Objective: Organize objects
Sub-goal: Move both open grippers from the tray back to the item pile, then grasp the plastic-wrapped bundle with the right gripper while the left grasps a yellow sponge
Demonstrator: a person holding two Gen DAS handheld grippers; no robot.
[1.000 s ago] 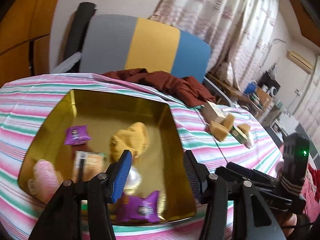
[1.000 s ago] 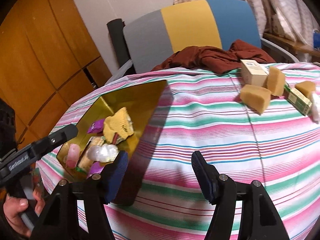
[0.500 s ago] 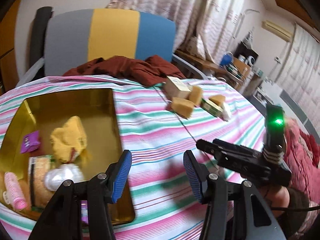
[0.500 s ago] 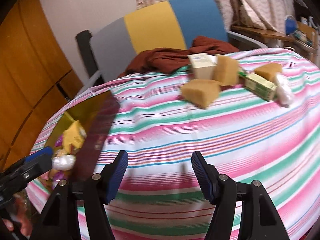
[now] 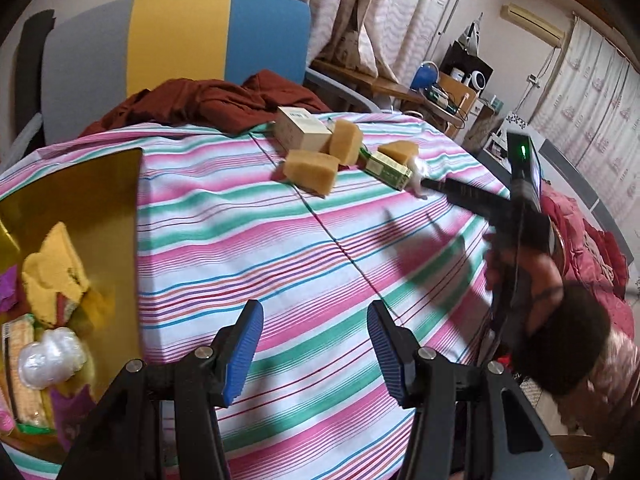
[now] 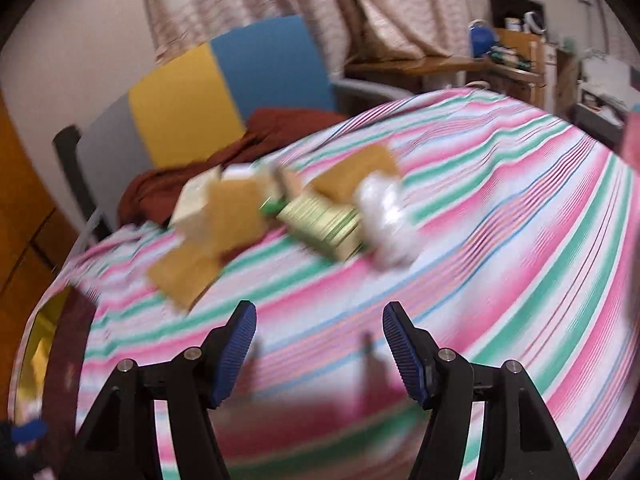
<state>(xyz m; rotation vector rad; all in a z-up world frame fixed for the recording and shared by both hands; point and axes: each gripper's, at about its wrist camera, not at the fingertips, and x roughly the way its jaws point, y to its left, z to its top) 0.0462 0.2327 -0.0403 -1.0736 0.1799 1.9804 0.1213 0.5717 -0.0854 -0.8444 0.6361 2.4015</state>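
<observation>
A gold tin (image 5: pixel 100 200) at the left of the striped table holds a yellow sponge (image 5: pixel 52 268), a clear wrapped item (image 5: pixel 48 356) and packets. Across the table lie a white box (image 5: pixel 300 130), tan sponges (image 5: pixel 310 170), a green box (image 5: pixel 388 168) and a white wrapped item (image 5: pixel 418 174). My left gripper (image 5: pixel 316 344) is open and empty above the cloth. My right gripper (image 6: pixel 320 344) is open and empty, close in front of the green box (image 6: pixel 324 224) and the white wrapped item (image 6: pixel 386 216); that view is blurred.
A chair with grey, yellow and blue back (image 5: pixel 172 48) stands behind the table with a dark red cloth (image 5: pixel 208 100) on it. A side table with clutter (image 5: pixel 448 88) and curtains are at the back right. Red bedding (image 5: pixel 592 240) lies at the right.
Both grippers have swung right, away from the gold tin toward the group of sponges and boxes. The right gripper has come close to that group. Both stayed open.
</observation>
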